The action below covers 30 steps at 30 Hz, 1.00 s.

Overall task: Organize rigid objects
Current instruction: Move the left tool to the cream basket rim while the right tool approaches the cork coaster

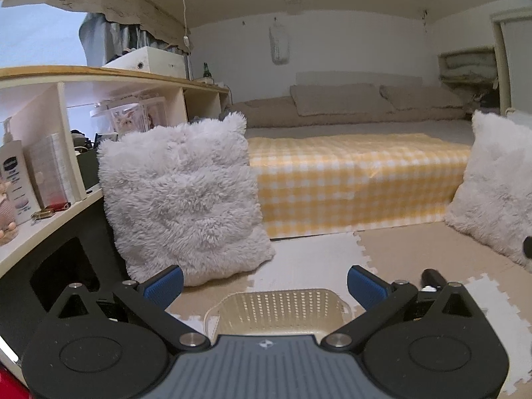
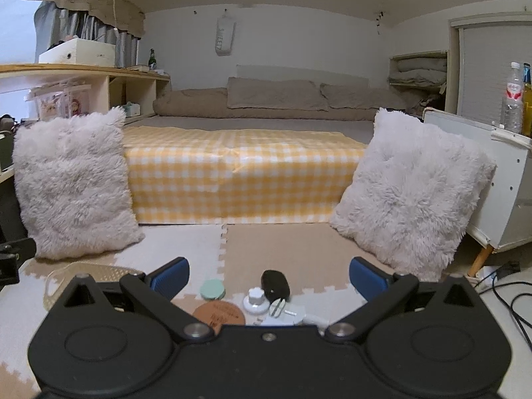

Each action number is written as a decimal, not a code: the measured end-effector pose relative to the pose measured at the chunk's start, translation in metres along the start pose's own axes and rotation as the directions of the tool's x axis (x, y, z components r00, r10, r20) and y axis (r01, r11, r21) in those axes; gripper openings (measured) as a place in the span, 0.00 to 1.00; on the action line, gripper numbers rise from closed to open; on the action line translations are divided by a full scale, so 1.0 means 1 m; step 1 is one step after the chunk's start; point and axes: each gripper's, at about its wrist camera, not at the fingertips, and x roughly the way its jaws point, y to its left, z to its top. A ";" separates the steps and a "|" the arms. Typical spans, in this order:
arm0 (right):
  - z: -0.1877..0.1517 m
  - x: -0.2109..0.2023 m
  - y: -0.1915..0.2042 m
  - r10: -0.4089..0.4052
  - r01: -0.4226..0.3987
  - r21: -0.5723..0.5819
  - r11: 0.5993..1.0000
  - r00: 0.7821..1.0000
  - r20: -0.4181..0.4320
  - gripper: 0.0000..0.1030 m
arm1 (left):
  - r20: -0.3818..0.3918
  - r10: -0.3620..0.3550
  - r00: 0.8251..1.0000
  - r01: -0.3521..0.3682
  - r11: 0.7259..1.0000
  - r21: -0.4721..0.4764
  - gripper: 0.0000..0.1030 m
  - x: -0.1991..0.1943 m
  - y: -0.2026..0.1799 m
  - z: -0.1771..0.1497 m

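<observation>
A beige perforated plastic basket [image 1: 277,311] sits on the foam floor mat just below my left gripper [image 1: 265,284], which is open and empty. The basket's edge also shows at the left in the right wrist view [image 2: 96,271]. My right gripper [image 2: 269,274] is open and empty above a cluster of small items on the mat: a black oval case [image 2: 274,284], a mint green round disc [image 2: 212,290], a white knob-shaped piece [image 2: 256,299], a brown round coaster [image 2: 217,316], and small white objects [image 2: 286,314] partly hidden by the gripper body.
Two fluffy white pillows [image 2: 71,183] [image 2: 412,193] lean at left and right of a low bed with a yellow checked cover [image 2: 239,173]. A wooden shelf with bottles [image 1: 40,153] runs along the left. A white cabinet [image 2: 498,179] and cables [image 2: 508,289] are at right.
</observation>
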 end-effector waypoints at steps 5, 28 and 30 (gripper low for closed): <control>0.005 0.034 -0.010 -0.003 0.003 0.012 1.000 1.000 -0.025 1.00 | -0.044 0.048 0.998 -0.047 0.998 0.030 1.00 0.037 0.005 0.009; -0.014 0.164 0.005 0.083 -0.099 -0.132 0.986 0.989 -0.124 1.00 | -0.304 0.045 0.952 -0.028 0.998 0.060 1.00 0.166 0.055 -0.017; -0.019 0.176 0.010 0.109 -0.131 -0.138 0.982 0.982 -0.157 1.00 | -0.357 0.034 0.933 -0.006 0.997 0.079 1.00 0.172 0.057 -0.024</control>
